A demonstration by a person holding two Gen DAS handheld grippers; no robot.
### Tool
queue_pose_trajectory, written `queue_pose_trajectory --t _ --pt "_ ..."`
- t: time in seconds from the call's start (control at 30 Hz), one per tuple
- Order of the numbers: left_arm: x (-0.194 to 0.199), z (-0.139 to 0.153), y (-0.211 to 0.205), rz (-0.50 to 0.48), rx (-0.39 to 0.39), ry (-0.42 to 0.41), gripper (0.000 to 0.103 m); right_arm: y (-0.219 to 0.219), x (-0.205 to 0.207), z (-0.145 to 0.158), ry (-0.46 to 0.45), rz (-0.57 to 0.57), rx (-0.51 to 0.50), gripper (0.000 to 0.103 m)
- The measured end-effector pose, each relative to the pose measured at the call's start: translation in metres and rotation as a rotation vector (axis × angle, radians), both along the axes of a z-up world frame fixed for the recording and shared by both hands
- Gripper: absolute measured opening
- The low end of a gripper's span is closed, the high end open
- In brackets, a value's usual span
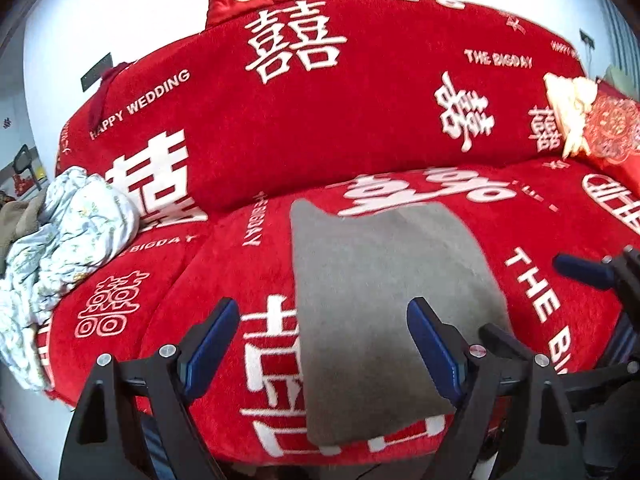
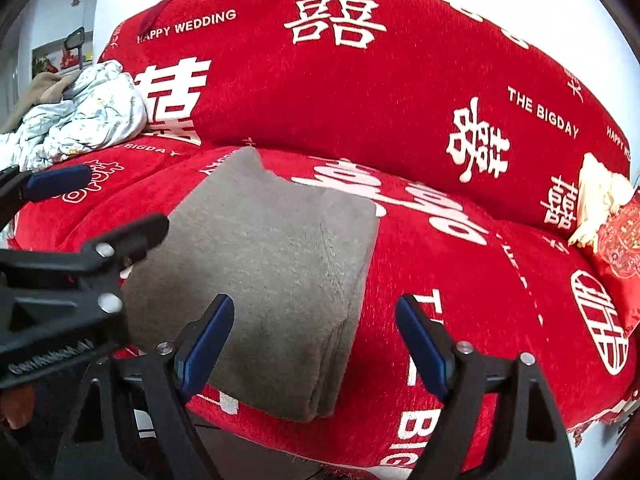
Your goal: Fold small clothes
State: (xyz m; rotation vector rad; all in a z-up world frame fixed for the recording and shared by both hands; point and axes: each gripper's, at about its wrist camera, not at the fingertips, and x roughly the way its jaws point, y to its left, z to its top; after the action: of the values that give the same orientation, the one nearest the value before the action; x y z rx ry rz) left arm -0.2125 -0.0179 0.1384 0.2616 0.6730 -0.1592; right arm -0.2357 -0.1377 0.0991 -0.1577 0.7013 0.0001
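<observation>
Through my left wrist camera, my left gripper [image 1: 322, 322] stands wide open with nothing between its blue pads [image 1: 430, 346]. Past the fingers, the folded grey cloth [image 1: 384, 304] lies flat on the seat of the red sofa cover [image 1: 400, 120], its near edge reaching the front of the cushion. It sits mostly between my two fingers in the picture, but neither pad presses on it. At the far right edge I see my right gripper [image 1: 588, 270] coming in from the side, one blue fingertip above the red seat. A crumpled floral fabric [image 1: 76, 232] is heaped at the left end of the sofa, well apart from the cloth.

Through my right wrist camera, my right gripper [image 2: 314, 322] is open too, empty. The grey cloth [image 2: 272, 264] lies ahead and to the left; its stacked layers show along the near right edge. My left gripper [image 2: 60, 184] reaches in from the left, its black finger over the cloth's left side. A red embroidered cushion [image 2: 620, 240] rests at the right end of the sofa.
</observation>
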Motion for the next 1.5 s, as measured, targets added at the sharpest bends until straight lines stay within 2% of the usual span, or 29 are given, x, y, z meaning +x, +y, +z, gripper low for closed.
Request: queue_pose_trajectory --t 0.07,0.2,0.47,1.5 --pt "-0.002 0.0 0.0 0.006 0.005 -0.003 0.087 0.002 -0.002 0.002 -0.01 0.0 -0.001 0.085" --pt "-0.007 0.005 0.004 -0.006 -0.04 -0.015 0.087 -0.001 -0.004 0.004 -0.018 -0.011 0.012 0.086" --pt "-0.012 0.011 0.005 0.024 -0.011 -0.062 0.087 -0.002 -0.006 0.005 -0.021 -0.019 0.021 0.086" --pt "-0.011 0.009 0.005 0.038 -0.009 -0.042 0.087 0.002 -0.007 0.005 -0.023 -0.018 0.015 0.086"
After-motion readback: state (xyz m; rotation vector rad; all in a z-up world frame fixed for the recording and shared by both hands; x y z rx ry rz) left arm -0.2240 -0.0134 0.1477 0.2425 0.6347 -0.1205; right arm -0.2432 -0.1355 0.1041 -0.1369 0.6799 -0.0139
